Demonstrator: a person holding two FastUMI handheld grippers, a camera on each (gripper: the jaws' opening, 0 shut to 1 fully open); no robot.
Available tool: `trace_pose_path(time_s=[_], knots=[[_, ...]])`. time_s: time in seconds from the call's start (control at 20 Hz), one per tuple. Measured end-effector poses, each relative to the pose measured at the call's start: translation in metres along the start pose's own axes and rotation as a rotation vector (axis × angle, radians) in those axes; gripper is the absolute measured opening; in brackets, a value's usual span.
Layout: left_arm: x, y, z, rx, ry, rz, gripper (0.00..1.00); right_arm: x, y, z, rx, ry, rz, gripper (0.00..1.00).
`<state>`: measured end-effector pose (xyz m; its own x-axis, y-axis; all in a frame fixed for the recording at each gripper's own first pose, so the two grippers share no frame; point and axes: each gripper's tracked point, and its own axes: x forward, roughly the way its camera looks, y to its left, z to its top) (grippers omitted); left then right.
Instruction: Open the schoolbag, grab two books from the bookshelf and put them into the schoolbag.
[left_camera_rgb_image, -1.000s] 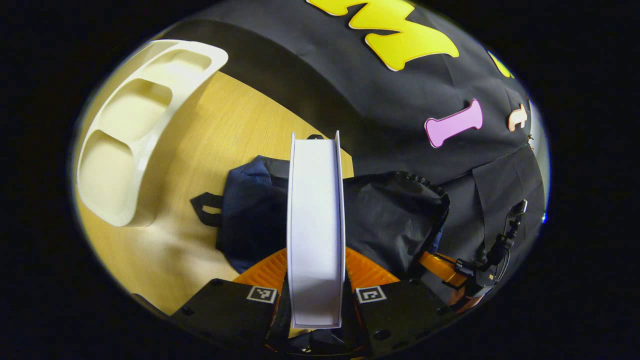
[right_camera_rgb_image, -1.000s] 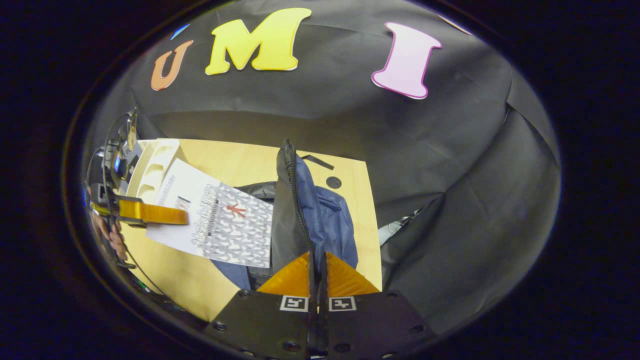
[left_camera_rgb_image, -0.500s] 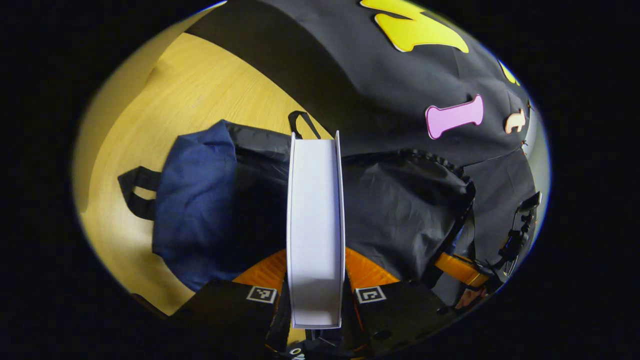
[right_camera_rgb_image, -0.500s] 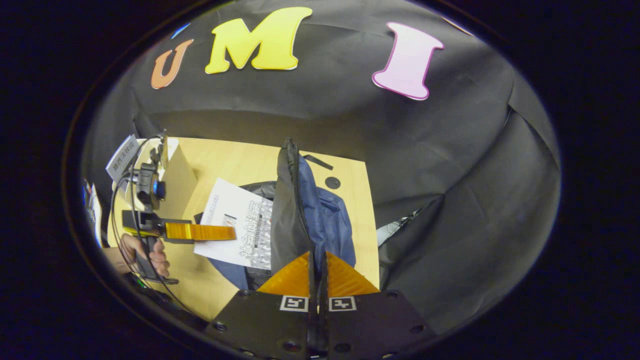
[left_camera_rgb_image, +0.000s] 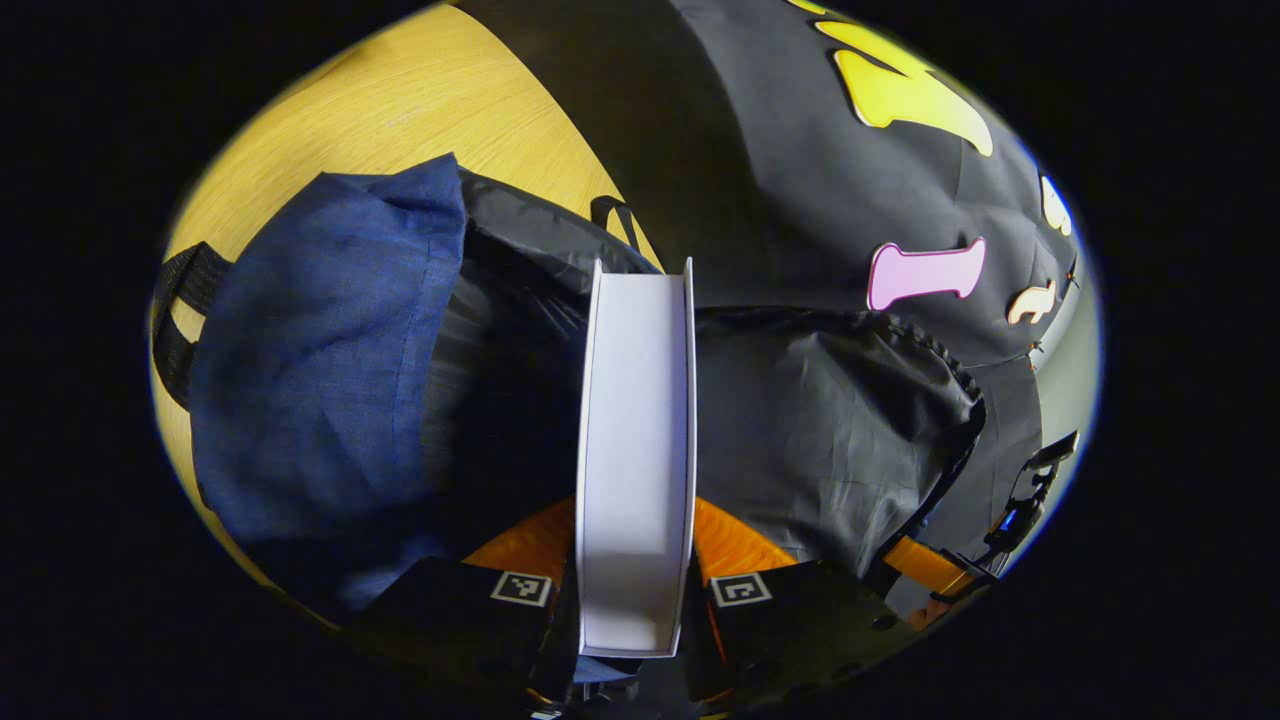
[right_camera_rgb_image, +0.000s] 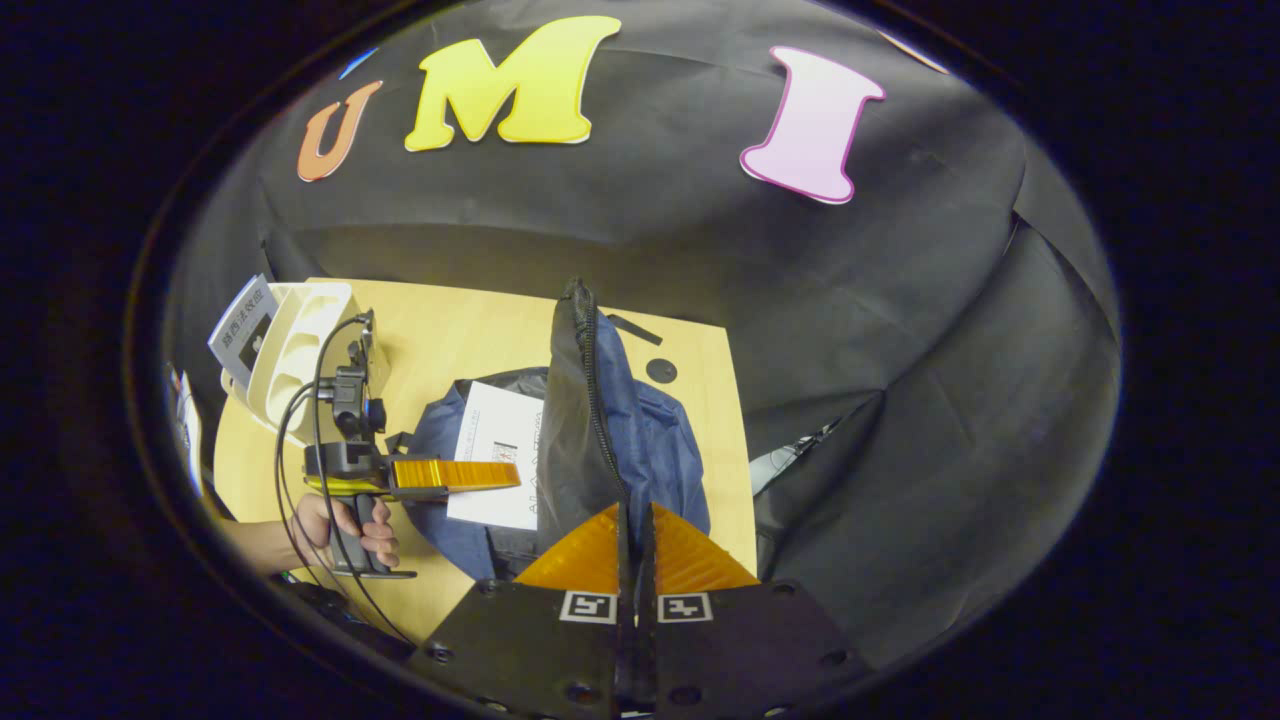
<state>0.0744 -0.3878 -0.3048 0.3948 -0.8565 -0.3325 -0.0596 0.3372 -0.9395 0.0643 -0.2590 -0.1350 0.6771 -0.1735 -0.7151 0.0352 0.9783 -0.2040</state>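
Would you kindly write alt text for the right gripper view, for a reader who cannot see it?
The right gripper pinches the schoolbag's flap upright, while the left gripper, held in a hand, slides a book into the open blue schoolbag. The bag lies on a wooden table, with a white bookshelf at its far left.

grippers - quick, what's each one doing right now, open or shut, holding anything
Left gripper: shut on the book, edge-on over the open schoolbag.
Right gripper: shut on the schoolbag's flap, holding it up.
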Motion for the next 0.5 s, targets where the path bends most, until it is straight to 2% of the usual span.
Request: trace_pose_path(time_s=[0.15,0.3,0.35,0.4,0.45,0.5], knots=[[0.002,0.004,0.002,-0.001,0.004,0.024,0.46,0.002,0.002,-0.001,0.000,0.001,0.006,0.00],[0.003,0.024,0.010,0.014,-0.025,0.125,0.47,0.004,0.005,-0.006,-0.005,0.007,0.017,0.00],[0.000,0.028,0.012,0.013,-0.035,0.157,0.67,0.004,0.006,-0.007,-0.005,0.007,0.019,0.00],[-0.001,0.035,0.016,0.018,-0.043,0.197,0.70,0.006,0.007,-0.008,-0.005,0.009,0.022,0.00],[-0.004,0.042,0.018,0.026,-0.048,0.234,0.78,0.006,0.008,-0.008,-0.005,0.010,0.025,0.00],[-0.008,0.047,0.021,0.035,-0.052,0.268,0.82,0.008,0.009,-0.009,-0.007,0.011,0.026,0.00]])
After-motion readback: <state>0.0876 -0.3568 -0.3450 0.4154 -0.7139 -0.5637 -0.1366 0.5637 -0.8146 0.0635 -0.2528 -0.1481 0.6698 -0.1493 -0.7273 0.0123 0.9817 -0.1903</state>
